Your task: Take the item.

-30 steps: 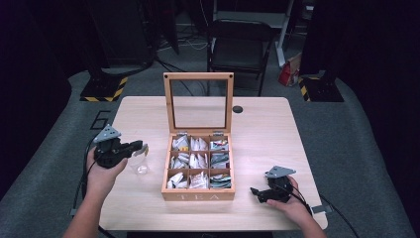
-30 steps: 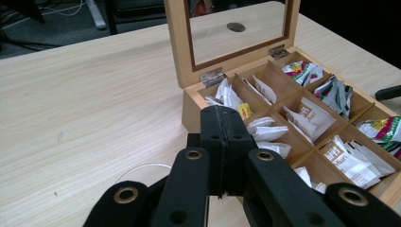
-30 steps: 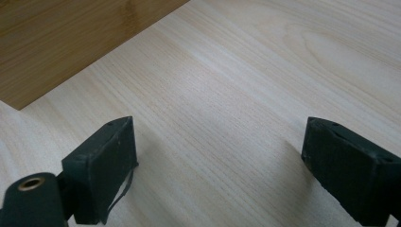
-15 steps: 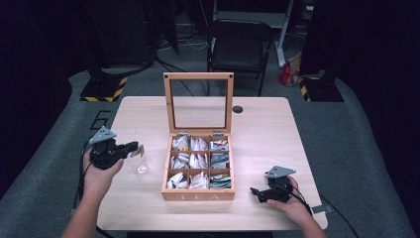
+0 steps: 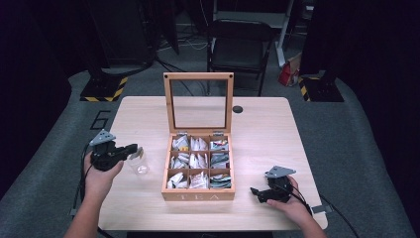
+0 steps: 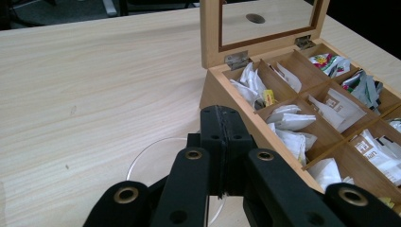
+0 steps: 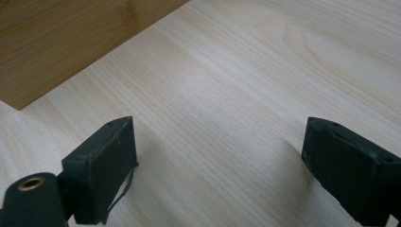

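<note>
A wooden tea box (image 5: 199,194) stands at mid-table with its glass lid (image 5: 198,103) upright; its compartments hold paper tea bags (image 6: 288,120). Left of the box is a small clear glass (image 5: 139,164), whose round rim (image 6: 151,153) lies under my left gripper (image 6: 220,118). That gripper (image 5: 132,148) is shut, its jaws pressed together over the right side of the rim, apparently pinching the glass wall. At the front right my right gripper (image 5: 256,192) rests low over the table. It (image 7: 220,165) is open with only bare wood between its pads.
The pale wooden table (image 5: 267,134) has a dark round hole (image 5: 237,109) behind the box. Past its far edge are a folding chair (image 5: 237,47), a red bag (image 5: 287,74) and black stands with yellow-striped bases (image 5: 101,91).
My left hand and gripper have edged slightly to the left, and the glass shifted with them. The right hand has not moved.
</note>
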Demonstrator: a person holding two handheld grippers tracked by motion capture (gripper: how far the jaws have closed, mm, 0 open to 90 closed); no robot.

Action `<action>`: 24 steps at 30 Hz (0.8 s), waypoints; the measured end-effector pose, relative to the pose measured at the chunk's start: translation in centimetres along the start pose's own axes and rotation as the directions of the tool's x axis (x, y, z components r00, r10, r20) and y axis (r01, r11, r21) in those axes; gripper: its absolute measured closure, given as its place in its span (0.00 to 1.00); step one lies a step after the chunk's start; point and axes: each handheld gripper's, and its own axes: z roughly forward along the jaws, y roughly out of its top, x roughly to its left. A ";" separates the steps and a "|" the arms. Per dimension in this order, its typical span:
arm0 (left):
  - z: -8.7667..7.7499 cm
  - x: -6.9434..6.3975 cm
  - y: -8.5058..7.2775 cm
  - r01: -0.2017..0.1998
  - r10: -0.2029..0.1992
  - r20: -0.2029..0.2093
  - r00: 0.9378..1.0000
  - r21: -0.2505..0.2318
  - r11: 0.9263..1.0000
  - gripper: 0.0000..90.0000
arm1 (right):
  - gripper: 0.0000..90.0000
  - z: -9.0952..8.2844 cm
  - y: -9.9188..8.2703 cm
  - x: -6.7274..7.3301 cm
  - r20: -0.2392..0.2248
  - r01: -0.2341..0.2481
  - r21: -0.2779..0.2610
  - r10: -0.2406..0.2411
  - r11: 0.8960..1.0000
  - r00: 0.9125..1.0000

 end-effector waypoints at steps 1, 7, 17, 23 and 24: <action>0.0 0.1 -0.1 0.001 -0.001 -0.001 1.000 0.001 1.000 1.00 | 0.11 0.0 0.0 0.0 0.001 -0.001 0.000 0.001 1.000 1.000; 0.3 0.3 -0.5 0.012 -0.012 -0.005 1.000 0.003 1.000 1.00 | 0.11 0.0 0.0 0.0 0.001 -0.001 0.000 0.001 1.000 1.000; 0.7 0.4 -1.1 0.019 -0.018 -0.009 1.000 0.009 1.000 1.00 | 0.11 0.0 0.0 0.0 0.001 -0.001 -0.001 0.001 1.000 1.000; 0.8 0.5 -1.4 0.021 -0.020 -0.004 1.000 0.022 1.000 1.00 | 0.11 0.0 0.0 0.0 0.001 0.000 -0.001 0.000 1.000 1.000; 0.8 0.5 -1.4 0.021 -0.021 -0.004 1.000 0.024 0.999 1.00 | 0.11 0.0 0.0 0.0 0.001 -0.001 -0.001 0.001 1.000 1.000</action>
